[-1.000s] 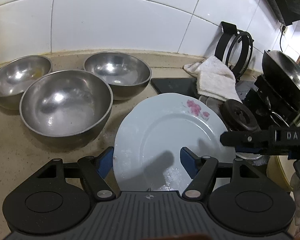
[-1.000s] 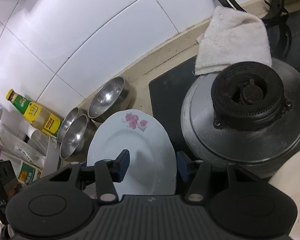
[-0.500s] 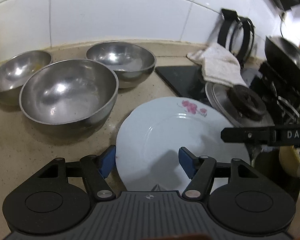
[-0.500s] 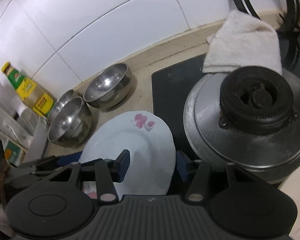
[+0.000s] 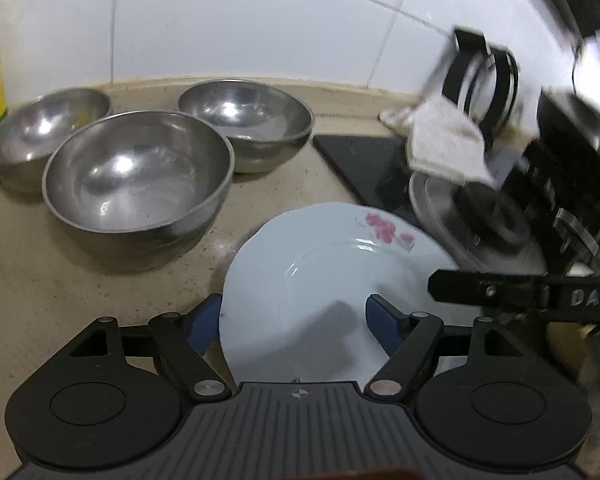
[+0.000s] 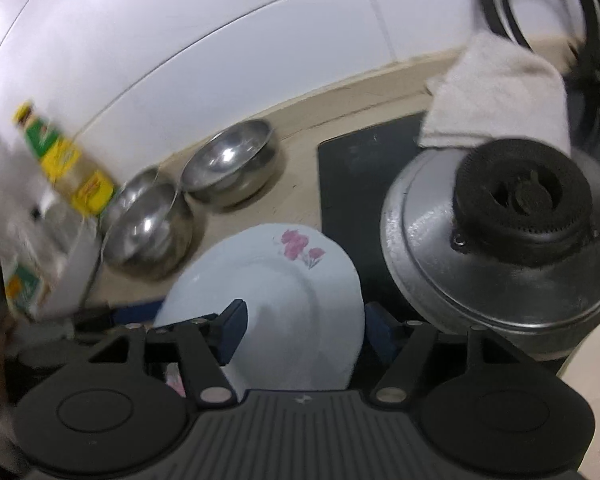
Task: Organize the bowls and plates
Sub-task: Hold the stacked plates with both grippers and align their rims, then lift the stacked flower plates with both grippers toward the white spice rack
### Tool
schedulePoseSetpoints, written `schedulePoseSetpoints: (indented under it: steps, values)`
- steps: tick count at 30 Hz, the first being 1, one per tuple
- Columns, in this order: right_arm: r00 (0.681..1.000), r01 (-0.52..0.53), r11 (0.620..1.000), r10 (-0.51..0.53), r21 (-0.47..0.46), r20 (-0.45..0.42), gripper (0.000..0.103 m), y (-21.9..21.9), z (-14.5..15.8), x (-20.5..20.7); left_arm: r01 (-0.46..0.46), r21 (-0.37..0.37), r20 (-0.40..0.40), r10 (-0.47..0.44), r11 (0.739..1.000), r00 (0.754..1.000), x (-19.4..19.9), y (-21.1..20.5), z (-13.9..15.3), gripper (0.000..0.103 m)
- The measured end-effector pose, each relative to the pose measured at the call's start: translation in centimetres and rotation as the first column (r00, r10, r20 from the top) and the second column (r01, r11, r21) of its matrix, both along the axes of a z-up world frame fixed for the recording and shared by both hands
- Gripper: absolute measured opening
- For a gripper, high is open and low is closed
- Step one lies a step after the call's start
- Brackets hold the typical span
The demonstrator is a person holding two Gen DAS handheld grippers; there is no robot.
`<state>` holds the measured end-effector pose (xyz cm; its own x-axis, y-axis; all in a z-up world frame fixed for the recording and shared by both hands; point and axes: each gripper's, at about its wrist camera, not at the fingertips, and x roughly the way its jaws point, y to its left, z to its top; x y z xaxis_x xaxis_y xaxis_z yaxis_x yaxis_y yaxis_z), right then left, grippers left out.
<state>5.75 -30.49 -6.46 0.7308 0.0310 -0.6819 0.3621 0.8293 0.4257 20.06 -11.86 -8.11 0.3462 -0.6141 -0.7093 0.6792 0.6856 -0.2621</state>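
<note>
Left wrist view: both my grippers' fingers, just widening, straddle the plate (image 5: 312,280) unclamped; I'd lower it flat onto the desk (image 5: 60,280).

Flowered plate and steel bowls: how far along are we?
Done: nothing visibly nested; the large bowl, rear bowl and left bowl sit side by side on the counter. In hand: the flowered plate lies between the left tongs and right tongs, both just opening, apparently unclamped. Left: probably stacking the bowls.
</note>
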Motion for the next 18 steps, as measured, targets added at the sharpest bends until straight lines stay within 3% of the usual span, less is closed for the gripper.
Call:
schedulePoseSetpoints:
  steps: [5,12,18]
  values:
    - [1.000,0.011,1.000,-0.011,0.005,0.002,0.061,-0.7,0.3,-0.4,0.010,-0.016,0.057,-0.009,1.000,0.998,-0.6,-0.6,1.1,0.079]
    - [0.999,0.042,0.996,-0.044,0.083,0.021,0.061,-2.0,0.6,-0.8,0.012,-0.038,0.070,-0.010,0.999,0.998,-0.4,-1.1,2.1,0.079]
    - [0.999,0.043,0.994,-0.045,0.097,0.015,0.060,-2.1,0.6,-0.5,0.005,-0.023,0.065,-0.004,1.000,0.998,-0.1,-1.2,1.8,0.079]
